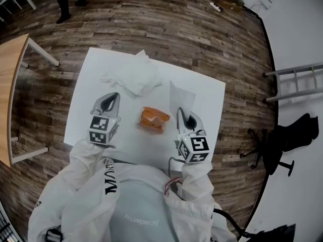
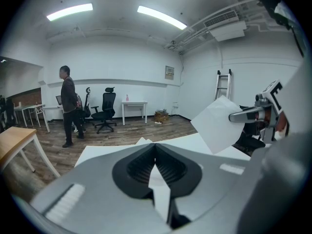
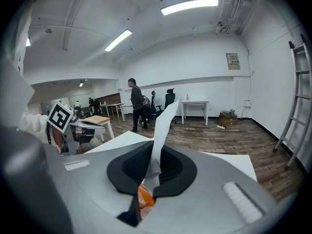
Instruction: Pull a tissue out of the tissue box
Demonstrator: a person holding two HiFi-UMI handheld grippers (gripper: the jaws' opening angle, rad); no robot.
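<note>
Bodywork of the right gripper (image 3: 155, 150) blocks nearly all of the tissue box (image 3: 145, 199) in the right gripper view, leaving only an orange sliver under the pads. Its jaws are closed on a white tissue (image 3: 163, 126), whose lower end disappears between them while the rest rises upright above the tips. In the head view the same tissue (image 1: 180, 95) stands up from the right gripper (image 1: 182, 116), and the orange tissue box (image 1: 154, 119) lies on the white table (image 1: 96, 64) between the two grippers, touching neither. The left gripper (image 1: 112, 101) hovers to the left of the box. In its own view the left gripper (image 2: 155, 147) has its tips together with nothing between them. The box cannot be seen there, but the held tissue (image 2: 219, 123) shows at the right. A loose pile of tissues (image 1: 132, 77) lies farther back on the table. The person's white sleeves and torso fill the bottom of the head view. Around the table is a dark wood-plank floor (image 1: 166, 24), with a wooden table (image 1: 10, 84) cut off at the left edge, a ladder (image 1: 298, 82) leaning at the right, and a black chair (image 1: 282, 140). A standing person (image 2: 68, 106) and office chairs (image 2: 105, 111) are farther back, under strip lights (image 2: 70, 11).
</note>
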